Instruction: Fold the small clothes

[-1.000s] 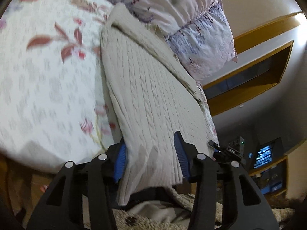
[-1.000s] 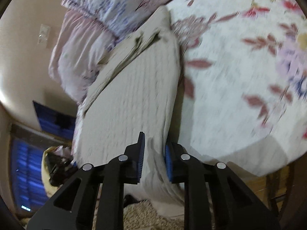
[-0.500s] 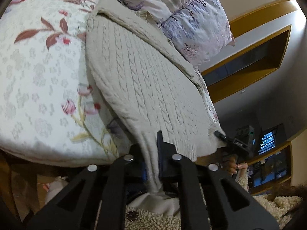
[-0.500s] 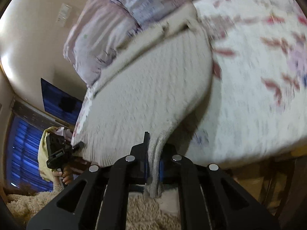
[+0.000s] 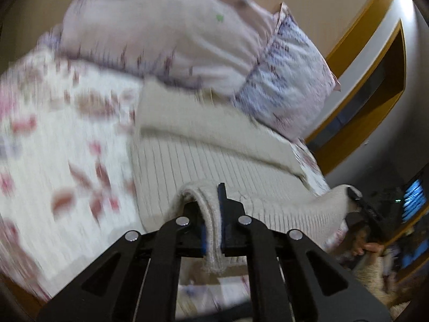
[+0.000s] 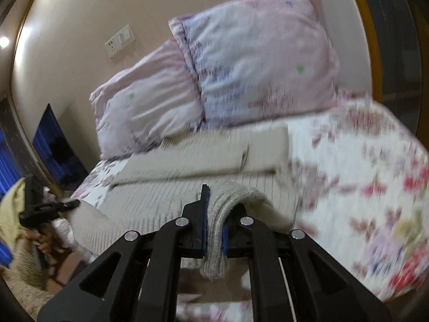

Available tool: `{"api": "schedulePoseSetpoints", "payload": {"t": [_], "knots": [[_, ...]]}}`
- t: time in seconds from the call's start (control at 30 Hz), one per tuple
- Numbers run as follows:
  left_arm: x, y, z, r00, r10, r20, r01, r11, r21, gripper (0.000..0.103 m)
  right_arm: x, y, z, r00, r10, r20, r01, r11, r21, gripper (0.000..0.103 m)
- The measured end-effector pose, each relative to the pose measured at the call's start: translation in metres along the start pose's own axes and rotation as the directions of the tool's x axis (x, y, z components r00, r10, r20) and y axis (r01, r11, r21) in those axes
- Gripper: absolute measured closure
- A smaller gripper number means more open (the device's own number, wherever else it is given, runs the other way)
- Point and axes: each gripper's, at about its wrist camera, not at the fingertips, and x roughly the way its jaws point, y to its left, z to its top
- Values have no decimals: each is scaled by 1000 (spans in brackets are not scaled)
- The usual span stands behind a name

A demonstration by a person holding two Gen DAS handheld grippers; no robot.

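**Both tools clamped on the sweater's near hem**

I have the left tool [image 5: 213, 222] closed tight on the near edge of the cream knit sweater [image 5: 214, 161]; the ribbed hem bunches between its blue pads and a short tail of knit hangs below the jaws. My right tool [image 6: 214, 222] is closed the same way on the hem's other corner, the fabric humped over its right finger and drooping out underneath.

The sweater lies on the bed's floral quilt [image 5: 67, 134], its far end reaching up to the two pale patterned pillows [image 6: 241, 67] stacked against the wall. The far part is folded over into flat bands across the body, while the near hem is raised off the quilt where the tools grip it, sagging between the two corners.

From the left wrist view I can see the right tool off to the side at the sweater's corner, with fingers of the hand [image 5: 367, 247] holding it. From the right wrist view the left tool shows at the far left edge, gripped by the other hand [image 6: 44, 241]. Both views are smeared by motion blur, so the knit's fine detail is hard to read.
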Motion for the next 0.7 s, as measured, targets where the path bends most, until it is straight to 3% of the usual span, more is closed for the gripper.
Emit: {"api": "schedulePoseSetpoints", "payload": {"t": [0.13,0.37,0.53,0.7], "knots": [[13,-6,46,997,32,73,-35,998,45,97,20,-1,30,997,-48,61,49,999,-18,96],[60,-11,117,992,60,113,-69,995,72,97,72,-16,70,993,-74,94,71,997,30,96],[109,3,141,994,78,80,-81,996,39,97,124,-40,75,995,-97,28,93,990,107,96],[164,42,139,998,58,-37,-62,993,-104,97,180,-73,57,985,-106,-134,133,969,209,96]]}}
